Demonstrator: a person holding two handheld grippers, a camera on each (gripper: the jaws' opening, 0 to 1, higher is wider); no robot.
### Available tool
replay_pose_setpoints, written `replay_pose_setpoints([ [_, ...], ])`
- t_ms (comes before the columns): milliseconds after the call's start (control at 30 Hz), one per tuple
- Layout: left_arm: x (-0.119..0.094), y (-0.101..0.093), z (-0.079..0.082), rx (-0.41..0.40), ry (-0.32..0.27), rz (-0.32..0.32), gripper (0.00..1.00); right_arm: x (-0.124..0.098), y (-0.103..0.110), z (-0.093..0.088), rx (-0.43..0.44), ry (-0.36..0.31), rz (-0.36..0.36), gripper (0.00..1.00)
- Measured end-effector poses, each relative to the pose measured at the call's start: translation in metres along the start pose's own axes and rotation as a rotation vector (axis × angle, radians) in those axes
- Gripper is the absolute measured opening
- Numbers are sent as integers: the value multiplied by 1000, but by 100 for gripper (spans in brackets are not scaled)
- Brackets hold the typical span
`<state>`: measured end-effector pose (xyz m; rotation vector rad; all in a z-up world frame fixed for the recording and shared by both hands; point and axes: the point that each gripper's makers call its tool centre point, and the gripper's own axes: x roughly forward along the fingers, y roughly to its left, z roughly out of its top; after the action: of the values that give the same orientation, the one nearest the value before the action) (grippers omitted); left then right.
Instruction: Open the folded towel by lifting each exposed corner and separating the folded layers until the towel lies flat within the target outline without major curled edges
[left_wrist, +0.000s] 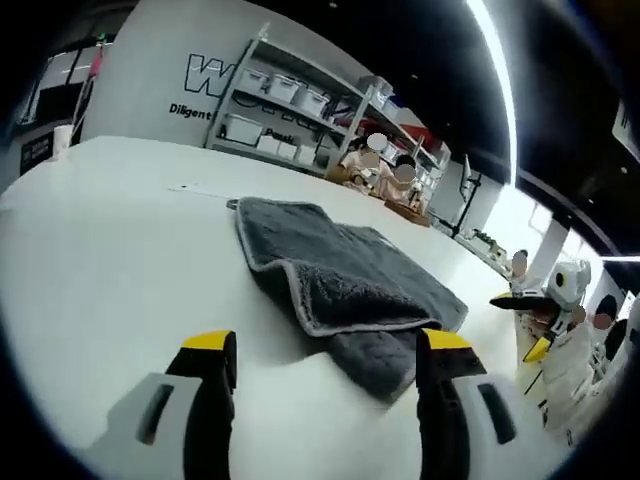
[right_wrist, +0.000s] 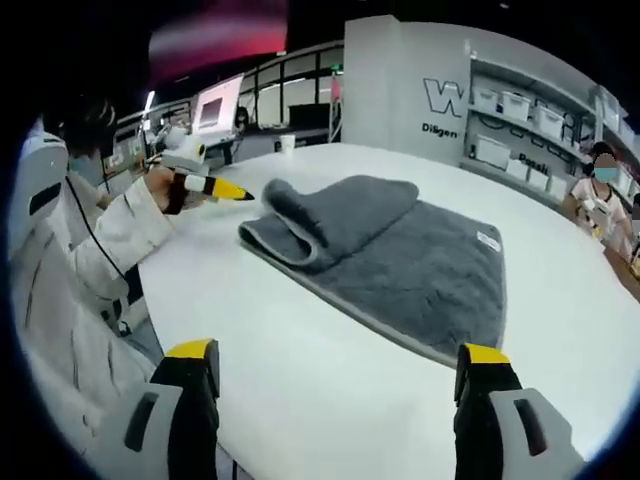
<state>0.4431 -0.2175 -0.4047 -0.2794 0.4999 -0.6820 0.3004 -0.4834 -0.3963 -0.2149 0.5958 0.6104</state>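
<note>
The grey towel (right_wrist: 400, 255) lies on the white table (right_wrist: 300, 400), partly opened; one end remains folded over at ten o'clock in the right gripper view, so that layer is left to spread; its long axis runs from ten toward four o'clock. The left gripper (left_wrist: 325, 365) and right gripper (right_wrist: 335, 375) both stand wide, holding nothing.

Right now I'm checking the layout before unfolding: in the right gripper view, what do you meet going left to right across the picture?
Person's sleeve → left gripper → towel's folded-over flap → towel's white label → seated person.
</note>
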Motion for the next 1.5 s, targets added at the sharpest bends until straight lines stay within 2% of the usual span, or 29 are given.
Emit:
replay_pose_setpoints([
  [233, 15, 5, -8, 11, 30, 7, 58, -1, 2, -5, -12, 20, 3, 96],
  [333, 19, 8, -8, 10, 16, 21, 47, 0, 3, -8, -18, 33, 6, 95],
  [467, 23, 5, -5, -15, -12, 0, 42, 0, 6, -11, -35, 51, 15, 95],
  [567, 25, 8, -2, -27, -36, 11, 37, 0, 7, -12, -35, 53, 18, 95],
  [667, 27, 11, 0, -45, -61, 19, 27, -1, 6, -11, -34, 48, 15, 95],
  [767, 29, 12, -1, -48, -72, 13, 5, -2, 7, -11, -37, 48, 15, 94],
  [800, 29, 10, -2, -45, -70, -3, 4, -2, 7, -11, -39, 48, 16, 94],
  [1167, 27, 6, -2, -39, -97, -16, 2, -3, 10, -13, -42, 52, 17, 93],
  [1300, 25, 0, 0, -136, -112, -48, 1, -3, 10, -13, -42, 53, 16, 93],
  [1433, 22, -1, 1, -166, -119, -55, 1, -3, 10, -14, -44, 55, 15, 92],
  [1467, 21, -2, 3, -180, -130, -56, 1, -4, 10, -13, -44, 54, 15, 92],
  [1500, 19, -2, 10, -220, -174, -57, 1, -4, 11, -13, -44, 53, 15, 92],
])
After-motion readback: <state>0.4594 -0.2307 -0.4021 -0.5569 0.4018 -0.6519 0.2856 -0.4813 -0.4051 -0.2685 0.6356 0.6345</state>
